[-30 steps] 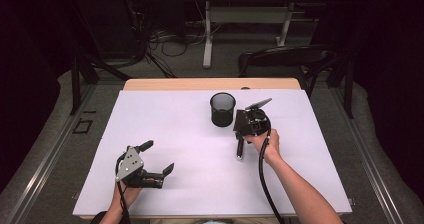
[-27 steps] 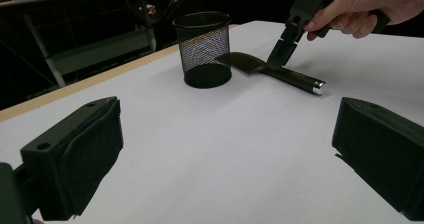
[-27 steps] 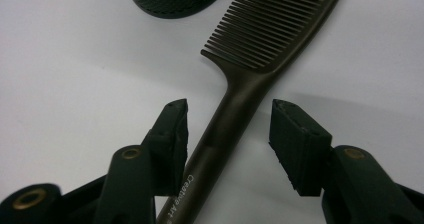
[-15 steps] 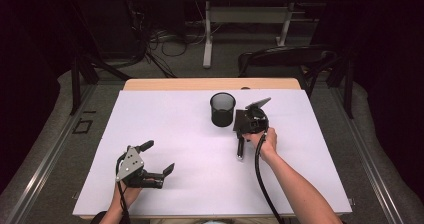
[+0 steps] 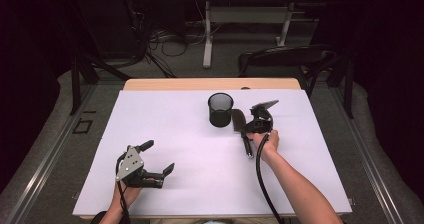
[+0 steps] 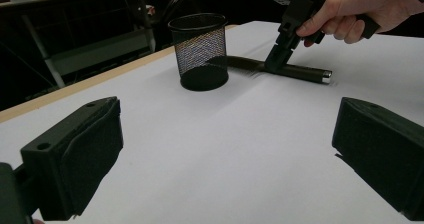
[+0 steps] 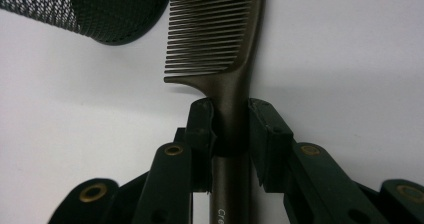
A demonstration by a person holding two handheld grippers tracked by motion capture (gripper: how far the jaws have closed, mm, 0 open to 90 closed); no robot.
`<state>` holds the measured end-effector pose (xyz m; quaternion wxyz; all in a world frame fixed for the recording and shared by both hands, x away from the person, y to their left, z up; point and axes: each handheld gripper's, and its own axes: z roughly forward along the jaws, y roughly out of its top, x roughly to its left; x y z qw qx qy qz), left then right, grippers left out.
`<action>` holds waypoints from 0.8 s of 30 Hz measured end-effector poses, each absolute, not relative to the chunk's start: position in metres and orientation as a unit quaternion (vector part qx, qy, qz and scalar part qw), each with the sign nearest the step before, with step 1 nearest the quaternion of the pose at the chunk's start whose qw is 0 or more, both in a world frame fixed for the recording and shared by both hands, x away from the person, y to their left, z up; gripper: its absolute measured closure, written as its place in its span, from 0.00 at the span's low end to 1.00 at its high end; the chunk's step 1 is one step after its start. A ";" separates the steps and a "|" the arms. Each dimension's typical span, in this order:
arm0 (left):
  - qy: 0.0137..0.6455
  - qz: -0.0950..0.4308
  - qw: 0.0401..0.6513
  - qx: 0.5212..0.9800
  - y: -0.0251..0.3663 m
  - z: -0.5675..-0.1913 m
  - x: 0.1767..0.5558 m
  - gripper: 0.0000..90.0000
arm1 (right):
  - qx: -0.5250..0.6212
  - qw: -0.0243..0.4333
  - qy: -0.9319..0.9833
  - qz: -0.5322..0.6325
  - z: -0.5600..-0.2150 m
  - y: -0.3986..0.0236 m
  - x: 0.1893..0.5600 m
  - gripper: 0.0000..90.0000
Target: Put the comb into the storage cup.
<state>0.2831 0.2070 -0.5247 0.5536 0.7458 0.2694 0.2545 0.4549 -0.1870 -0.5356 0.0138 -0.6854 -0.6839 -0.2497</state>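
A dark comb (image 5: 238, 120) lies flat on the white table sheet (image 5: 175, 124), just right of a black mesh cup (image 5: 220, 109); its handle points toward the person. My right gripper (image 5: 245, 132) points down onto it. In the right gripper view the jaws (image 7: 231, 121) have just been closing and both pads press the comb's (image 7: 220, 29) narrow neck below the teeth. The left gripper view shows that gripper (image 6: 276, 64) on the comb (image 6: 300, 73) beside the cup (image 6: 199, 51). My left gripper (image 5: 158, 157) rests at the front left, open, nothing between its jaws (image 6: 227, 154).
The mesh cup (image 7: 100, 9) stands upright, almost touching the comb's teeth. A wooden table edge (image 5: 210, 84) runs along the far side, with a dark chair (image 5: 285, 59) behind it. Bare white sheet lies between the two hands.
The right gripper's jaws have drawn in around the comb's neck while the hand stayed almost in place. The left gripper and the cup have not moved.
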 end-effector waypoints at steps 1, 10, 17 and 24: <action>0.270 0.255 0.553 0.746 0.207 -0.525 0.283 0.00 | -0.691 0.018 -0.678 -0.250 -0.535 -0.189 0.455 0.81; 0.268 0.255 0.554 0.746 0.207 -0.525 0.283 0.00 | -0.687 0.014 -0.664 -0.294 -0.523 -0.212 0.450 0.81; 0.268 0.256 0.552 0.747 0.207 -0.525 0.283 0.00 | -0.676 0.009 -0.669 -0.310 -0.515 -0.221 0.446 0.81; 0.267 0.257 0.551 0.748 0.207 -0.525 0.283 0.00 | -0.658 0.002 -0.681 -0.321 -0.509 -0.225 0.442 0.81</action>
